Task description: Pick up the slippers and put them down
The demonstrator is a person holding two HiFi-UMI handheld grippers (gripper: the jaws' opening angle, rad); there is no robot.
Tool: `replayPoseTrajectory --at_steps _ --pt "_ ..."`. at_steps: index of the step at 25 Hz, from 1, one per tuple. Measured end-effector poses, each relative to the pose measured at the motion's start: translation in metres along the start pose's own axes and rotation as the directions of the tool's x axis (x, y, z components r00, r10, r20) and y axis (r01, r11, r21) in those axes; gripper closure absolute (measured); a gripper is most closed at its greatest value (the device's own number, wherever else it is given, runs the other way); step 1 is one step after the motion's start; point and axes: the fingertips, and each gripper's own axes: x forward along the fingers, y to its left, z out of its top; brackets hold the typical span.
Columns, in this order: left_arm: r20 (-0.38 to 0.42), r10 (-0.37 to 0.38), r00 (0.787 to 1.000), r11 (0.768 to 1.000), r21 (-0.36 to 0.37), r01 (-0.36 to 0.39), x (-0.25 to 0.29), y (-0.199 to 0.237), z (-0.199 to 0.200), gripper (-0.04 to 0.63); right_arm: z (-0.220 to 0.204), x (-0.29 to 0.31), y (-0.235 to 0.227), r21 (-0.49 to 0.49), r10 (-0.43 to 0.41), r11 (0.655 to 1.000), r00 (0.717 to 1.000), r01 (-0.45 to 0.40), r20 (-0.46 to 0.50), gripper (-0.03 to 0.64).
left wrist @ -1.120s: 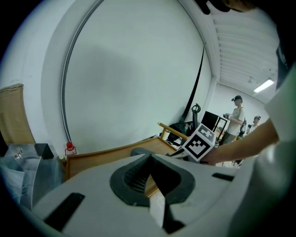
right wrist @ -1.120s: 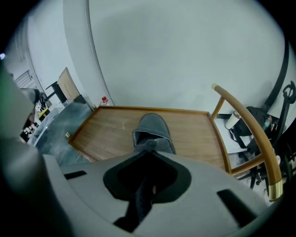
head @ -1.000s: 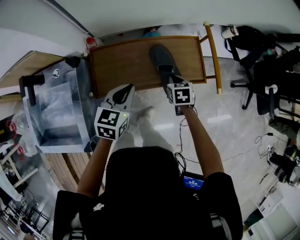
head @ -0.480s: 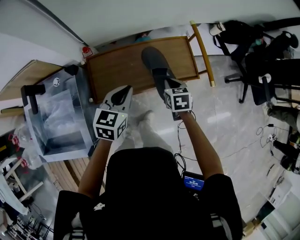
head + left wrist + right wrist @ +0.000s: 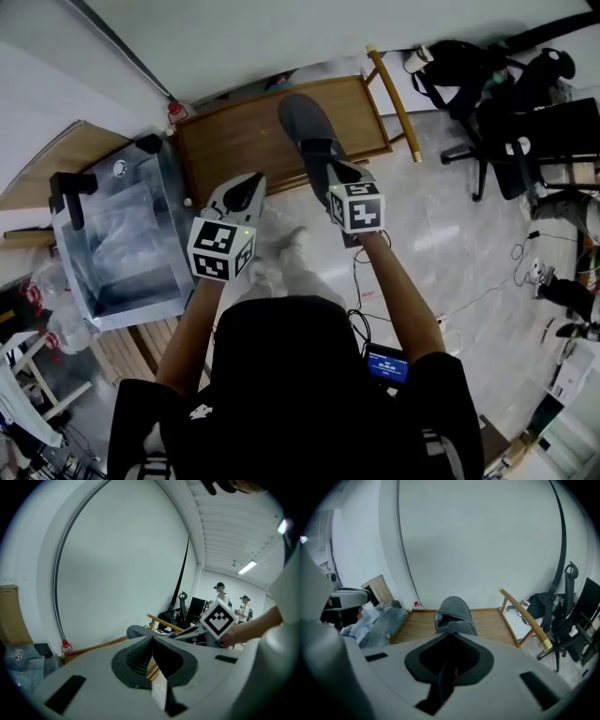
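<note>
Slipper [image 5: 302, 122], grey, is held toe-outward over the wooden surface [image 5: 230, 141] at 12 o'clock in the head view, heel pinched in the right gripper [image 5: 330, 173], the left gripper [image 5: 246, 187] closed on nothing at its 8 o'clock, a clear bin [image 5: 122, 234] at 9 o'clock.

I recorded one slipper [image 5: 307, 127]: dark grey, closed-toe, soft fabric upper, with an open heel. It was clamped at its heel rim in my right gripper [image 5: 327, 172], whose jaws were nearly together on the fabric. The toe pointed away from me, over the wooden bench [image 5: 234, 141]. I could not tell whether the sole touched the bench.
</note>
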Motion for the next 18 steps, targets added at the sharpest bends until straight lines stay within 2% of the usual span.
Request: replayPoseTrajectory --at_steps 18 --pt "0.046 -0.113 0.993 0.990 0.090 0.109 -0.080 -0.036 -0.009 0.589 -0.009 -0.094 0.054 0.021 -0.106 0.994 0.985 0.104 0.134 0.604"
